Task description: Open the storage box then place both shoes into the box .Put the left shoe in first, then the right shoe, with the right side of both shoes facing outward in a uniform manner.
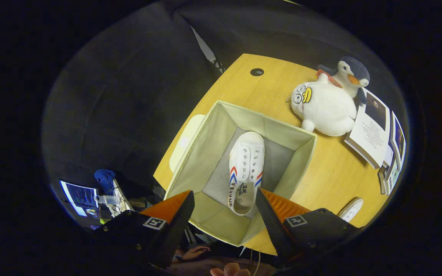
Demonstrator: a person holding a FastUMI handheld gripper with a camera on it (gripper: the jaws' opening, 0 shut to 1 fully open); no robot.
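Between spread fingers [185, 209], shoe [245, 172], inside box [205, 153]

Wooden table [320, 172], light yellow-brown top, with a round dark cable hole [256, 71] near its far edge. Open fabric storage box [209, 145] standing on the top at the near left corner, its side overhanging that edge a little. White plush toy [326, 109] lying just beyond the box toward the far right, touching a penguin plush [353, 76] behind it. Stack of books [374, 132] along the right edge, just beside the plush toy. White shoe [351, 210] lying on the bare top near the right front edge, partly hidden behind the gripper's [225, 209] spread fingers.
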